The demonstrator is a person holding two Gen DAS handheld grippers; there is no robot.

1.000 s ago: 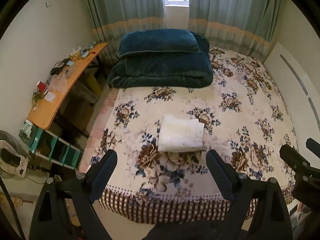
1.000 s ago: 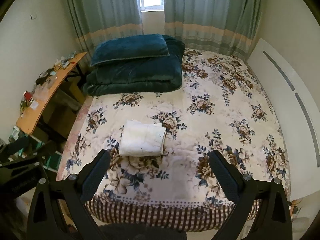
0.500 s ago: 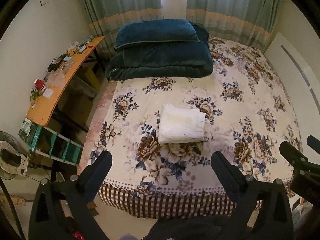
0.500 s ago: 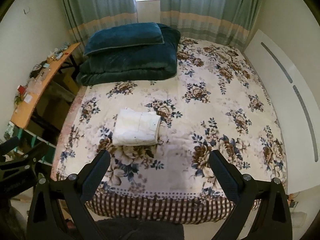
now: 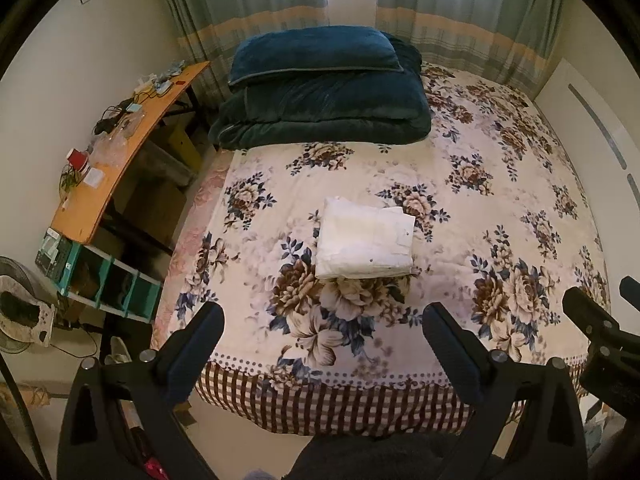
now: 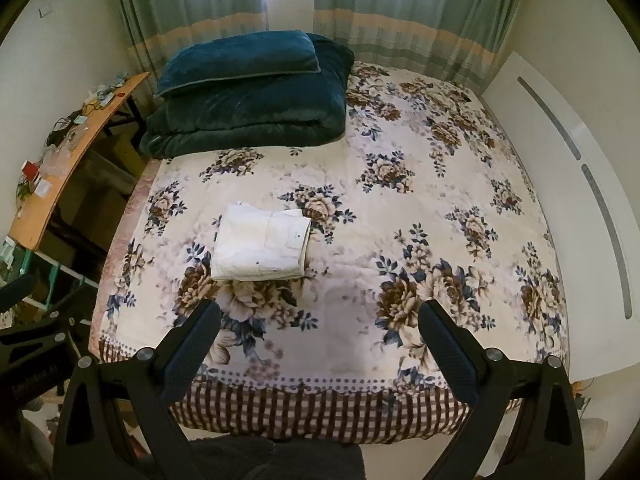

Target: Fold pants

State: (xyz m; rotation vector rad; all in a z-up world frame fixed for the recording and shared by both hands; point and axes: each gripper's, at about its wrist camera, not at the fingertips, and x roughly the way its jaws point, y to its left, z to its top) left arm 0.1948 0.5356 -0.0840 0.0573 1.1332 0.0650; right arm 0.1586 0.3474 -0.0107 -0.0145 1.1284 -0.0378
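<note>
The white pants [image 5: 366, 244] lie folded in a neat little pile on the bed [image 5: 500, 208], ahead of both tongs. The left tongs [image 5: 320, 344] and right tongs [image 6: 318, 340] are wide apart and hold nothing. The job looks done.

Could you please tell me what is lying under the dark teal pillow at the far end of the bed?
A folded dark teal comforter lies under the pillow. The bedspread beneath them is covered.
</note>
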